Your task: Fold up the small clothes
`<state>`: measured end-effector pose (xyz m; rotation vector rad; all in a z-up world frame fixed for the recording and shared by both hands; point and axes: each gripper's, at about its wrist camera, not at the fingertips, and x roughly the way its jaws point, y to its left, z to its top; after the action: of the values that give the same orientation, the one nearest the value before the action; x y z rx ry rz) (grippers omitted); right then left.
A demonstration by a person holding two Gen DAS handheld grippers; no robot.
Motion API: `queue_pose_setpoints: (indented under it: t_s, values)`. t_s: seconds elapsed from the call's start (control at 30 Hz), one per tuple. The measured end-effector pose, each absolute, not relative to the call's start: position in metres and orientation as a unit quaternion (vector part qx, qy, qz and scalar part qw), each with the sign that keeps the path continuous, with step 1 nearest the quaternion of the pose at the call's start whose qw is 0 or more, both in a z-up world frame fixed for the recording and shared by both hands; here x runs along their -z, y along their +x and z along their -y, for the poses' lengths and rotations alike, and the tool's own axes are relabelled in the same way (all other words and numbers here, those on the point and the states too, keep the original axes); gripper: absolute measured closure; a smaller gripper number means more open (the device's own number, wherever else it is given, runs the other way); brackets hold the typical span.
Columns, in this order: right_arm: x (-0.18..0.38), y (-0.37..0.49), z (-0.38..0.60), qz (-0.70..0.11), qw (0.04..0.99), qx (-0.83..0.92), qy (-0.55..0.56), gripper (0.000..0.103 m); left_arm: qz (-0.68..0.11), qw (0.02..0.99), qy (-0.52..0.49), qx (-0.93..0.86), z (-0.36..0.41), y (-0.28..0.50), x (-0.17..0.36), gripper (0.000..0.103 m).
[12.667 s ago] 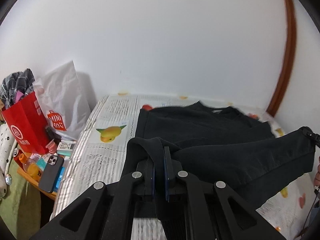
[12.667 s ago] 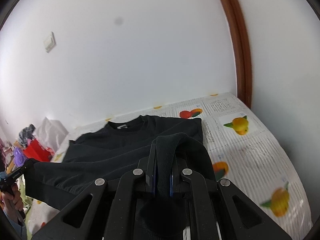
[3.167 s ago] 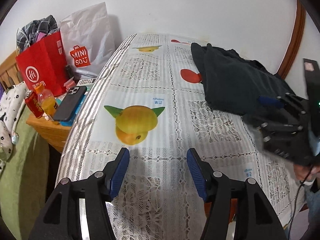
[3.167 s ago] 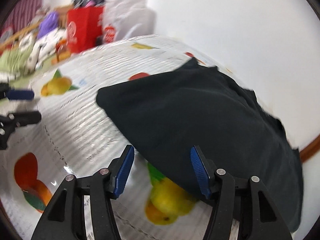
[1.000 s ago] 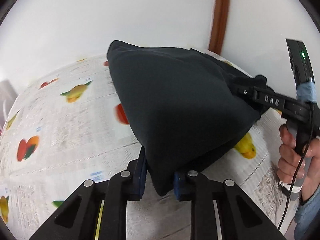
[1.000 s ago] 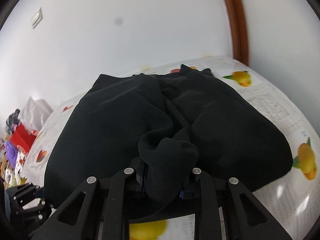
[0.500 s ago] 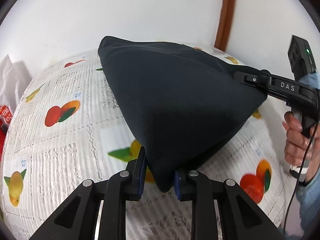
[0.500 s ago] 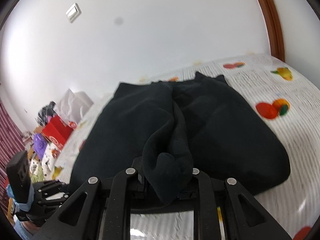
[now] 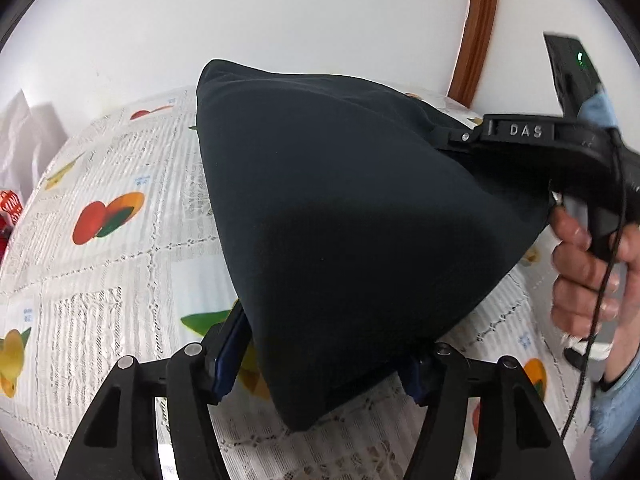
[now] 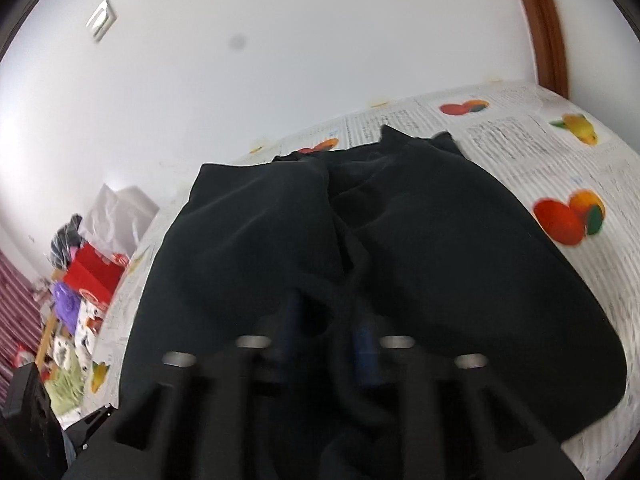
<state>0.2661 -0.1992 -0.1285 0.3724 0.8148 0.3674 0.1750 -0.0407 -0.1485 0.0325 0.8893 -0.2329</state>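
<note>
A black garment (image 9: 352, 216) lies folded on the fruit-print tablecloth (image 9: 100, 264). My left gripper (image 9: 324, 364) is open, its blue pads wide apart with a corner of the garment drooping between them. In the right wrist view the garment (image 10: 440, 248) spreads over the table, and my right gripper (image 10: 326, 336) is blurred, its pads a little apart with dark fabric between them. The right gripper also shows in the left wrist view (image 9: 452, 138) at the garment's far right corner, held by a hand.
White wall behind the table. A brown door frame (image 9: 480, 28) stands at the right. A red bag (image 10: 92, 270), a white bag (image 10: 116, 212) and clutter sit beyond the table's left end.
My left gripper has opened and let go of the garment corner it was pinching. The right gripper's jaws have parted a little and its view has blurred with motion.
</note>
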Motion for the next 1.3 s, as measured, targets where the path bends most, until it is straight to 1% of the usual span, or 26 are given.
queue_pose_setpoints:
  t_s: [0.03,0.1,0.13,0.2,0.27,0.3,0.33,0.43,0.53,0.63,0.7,0.77,0.83,0.97,1.07,1.13,1.2,1.27,1.3]
  values:
    - [0.122,0.265,0.200,-0.378,0.891,-0.188,0.171,0.095,-0.429,0.896,0.013,0.113,0.040,0.177,0.149,0.040]
    - [0.107,0.257,0.213,-0.330,0.908,-0.198,0.167,0.096,-0.429,0.896,0.014,0.111,0.039,0.178,0.149,0.040]
    - [0.098,0.250,0.230,-0.296,0.916,-0.201,0.182,0.096,-0.429,0.896,0.013,0.112,0.038,0.178,0.149,0.040]
    - [0.092,0.245,0.260,-0.270,0.915,-0.195,0.228,0.096,-0.429,0.896,0.016,0.111,0.039,0.178,0.149,0.039]
    - [0.097,0.247,0.277,-0.279,0.917,-0.171,0.229,0.096,-0.428,0.897,0.023,0.110,0.042,0.178,0.148,0.039]
    - [0.104,0.250,0.280,-0.294,0.915,-0.162,0.224,0.096,-0.422,0.899,0.023,0.117,0.044,0.176,0.146,0.041]
    - [0.114,0.256,0.283,-0.317,0.908,-0.156,0.225,0.096,-0.418,0.900,0.022,0.124,0.047,0.177,0.145,0.041]
    - [0.134,0.263,0.283,-0.352,0.894,-0.145,0.235,0.095,-0.424,0.895,0.027,0.134,0.062,0.182,0.147,0.041]
    - [0.135,0.264,0.278,-0.357,0.895,-0.137,0.229,0.095,-0.430,0.894,0.047,0.118,0.075,0.188,0.151,0.038]
    - [0.124,0.266,0.281,-0.361,0.894,-0.144,0.224,0.095,-0.432,0.894,0.046,0.112,0.077,0.190,0.152,0.036]
    - [0.111,0.261,0.289,-0.329,0.903,-0.159,0.226,0.096,-0.432,0.894,0.041,0.112,0.079,0.193,0.152,0.036]
    - [0.100,0.252,0.308,-0.283,0.909,-0.168,0.254,0.096,-0.432,0.894,0.037,0.112,0.077,0.193,0.152,0.036]
    - [0.103,0.247,0.324,-0.271,0.917,-0.138,0.260,0.096,-0.432,0.894,0.037,0.110,0.074,0.193,0.152,0.036]
    - [0.139,0.256,0.332,-0.337,0.901,-0.111,0.251,0.095,-0.432,0.894,0.043,0.111,0.076,0.193,0.152,0.036]
    - [0.147,0.250,0.334,-0.356,0.899,-0.095,0.238,0.090,-0.434,0.892,0.046,0.117,0.077,0.196,0.153,0.036]
    - [0.140,0.239,0.338,-0.356,0.906,-0.076,0.216,0.081,-0.438,0.890,0.048,0.116,0.079,0.195,0.151,0.036]
    - [0.130,0.227,0.342,-0.356,0.914,-0.057,0.186,0.081,-0.435,0.891,0.053,0.119,0.080,0.190,0.148,0.036]
    - [0.119,0.208,0.346,-0.351,0.924,-0.048,0.146,0.076,-0.430,0.893,0.053,0.124,0.078,0.184,0.146,0.036]
    - [0.117,0.200,0.349,-0.351,0.925,-0.047,0.134,0.069,-0.427,0.894,0.050,0.128,0.075,0.182,0.144,0.036]
